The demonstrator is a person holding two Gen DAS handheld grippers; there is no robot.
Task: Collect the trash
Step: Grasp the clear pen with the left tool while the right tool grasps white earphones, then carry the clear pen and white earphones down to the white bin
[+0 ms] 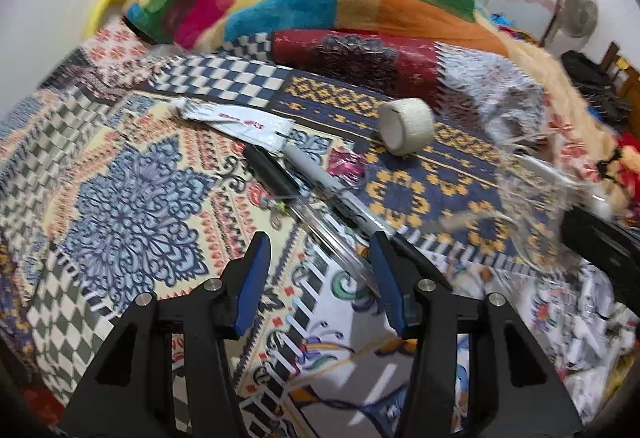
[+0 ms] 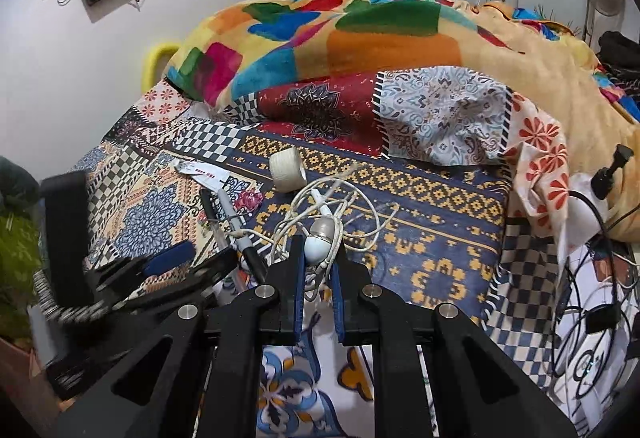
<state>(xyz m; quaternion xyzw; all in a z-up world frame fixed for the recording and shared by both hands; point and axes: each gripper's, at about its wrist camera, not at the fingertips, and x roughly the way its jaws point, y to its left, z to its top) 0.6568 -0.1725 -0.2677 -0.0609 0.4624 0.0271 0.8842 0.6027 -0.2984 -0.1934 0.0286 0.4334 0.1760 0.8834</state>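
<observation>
trash collection under way, most items not yet gathered

the right gripper (image 2: 318,258) was closed narrowly on a tangle of white earphones (image 2: 320,234), one earbud sitting between the blue pads with the cord looping out over the patchwork bedspread (image 2: 440,238). whether the tangle was clear of the cloth could not be told; part of the cord looked blurred.

the left gripper (image 1: 316,258) stood wide open and held nothing. it hung low over the bedspread with a clear pen (image 1: 320,228) running between its fingers and a grey marker (image 1: 340,190) just beside the right-hand finger. neither appeared to be touched.

items lying loose on the bedspread at this moment:
- a white wrapper with red print (image 1: 244,120), beyond the pens
- a black pen (image 1: 268,170), just beside the grey marker
- a crumpled pink foil wrapper (image 1: 346,162), touching or nearly touching the marker
- a roll of beige tape (image 1: 406,124), on its side, apart from the rest

no bin or bag was visible in either view, so where collected items went could not be stated.

judgement: the task was at an early or middle stage. one item was in hand, and at least the two wrappers remained to be picked up. whether the pens and tape counted as trash was not evident.
</observation>
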